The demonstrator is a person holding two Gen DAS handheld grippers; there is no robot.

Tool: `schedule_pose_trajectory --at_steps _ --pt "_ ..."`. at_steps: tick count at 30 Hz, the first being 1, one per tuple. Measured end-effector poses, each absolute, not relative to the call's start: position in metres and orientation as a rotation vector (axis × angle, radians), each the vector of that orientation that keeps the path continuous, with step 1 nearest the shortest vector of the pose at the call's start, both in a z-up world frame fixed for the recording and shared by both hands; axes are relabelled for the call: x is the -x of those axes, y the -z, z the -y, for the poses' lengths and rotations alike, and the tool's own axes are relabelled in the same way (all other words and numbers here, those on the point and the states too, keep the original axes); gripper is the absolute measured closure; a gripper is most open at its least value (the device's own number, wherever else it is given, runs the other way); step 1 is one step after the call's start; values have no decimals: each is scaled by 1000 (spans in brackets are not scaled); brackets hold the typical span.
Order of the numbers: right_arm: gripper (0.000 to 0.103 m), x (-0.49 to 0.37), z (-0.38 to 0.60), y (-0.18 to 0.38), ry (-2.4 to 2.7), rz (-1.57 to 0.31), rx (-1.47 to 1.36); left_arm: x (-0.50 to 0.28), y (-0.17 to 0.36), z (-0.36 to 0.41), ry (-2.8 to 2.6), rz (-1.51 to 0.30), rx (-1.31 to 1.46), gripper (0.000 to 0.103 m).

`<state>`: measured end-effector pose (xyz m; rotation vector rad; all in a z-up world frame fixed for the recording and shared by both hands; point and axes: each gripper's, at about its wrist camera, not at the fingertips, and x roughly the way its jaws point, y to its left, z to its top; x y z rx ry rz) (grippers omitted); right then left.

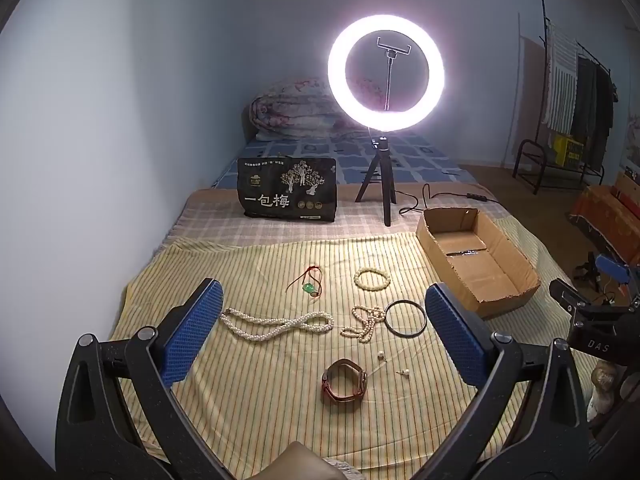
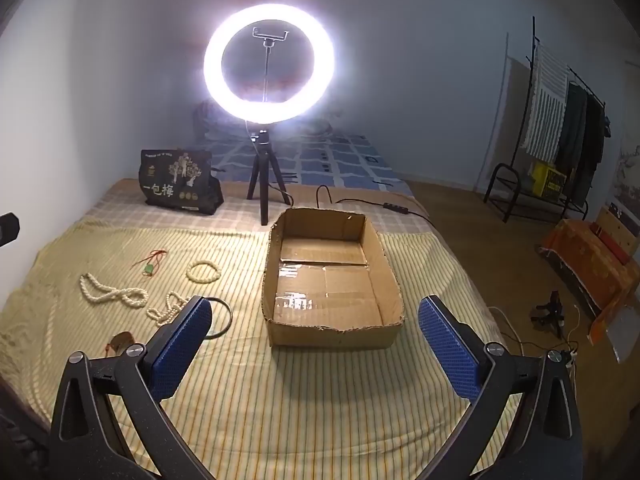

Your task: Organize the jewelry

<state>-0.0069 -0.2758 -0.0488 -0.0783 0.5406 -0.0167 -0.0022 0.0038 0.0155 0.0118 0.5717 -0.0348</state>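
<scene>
Jewelry lies on a yellow striped cloth (image 1: 256, 400): a long pearl necklace (image 1: 276, 324), a tangled pearl strand (image 1: 366, 322), a black bangle (image 1: 406, 317), a pearl bracelet (image 1: 372, 279), a green pendant on a red cord (image 1: 308, 286), a brown leather strap (image 1: 344, 384) and two small pearl earrings (image 1: 404, 372). My left gripper (image 1: 324, 312) is open above them, empty. An open cardboard box (image 2: 332, 276) sits in front of my right gripper (image 2: 316, 320), which is open and empty. The box (image 1: 476, 256) also shows at the right of the left wrist view.
A lit ring light on a tripod (image 1: 384, 76) stands behind the cloth, its cable trailing right. A black printed bag (image 1: 288, 190) stands at the back left. A wall runs along the left. A clothes rack (image 2: 560, 128) and floor clutter lie to the right.
</scene>
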Motion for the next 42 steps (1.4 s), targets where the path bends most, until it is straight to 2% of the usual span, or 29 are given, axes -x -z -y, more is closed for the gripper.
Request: schedule_pose_trajectory --at_steps 42 --pt "1 8 270 48 -9 -500 66 4 -12 -3 31 -573 -11 0"
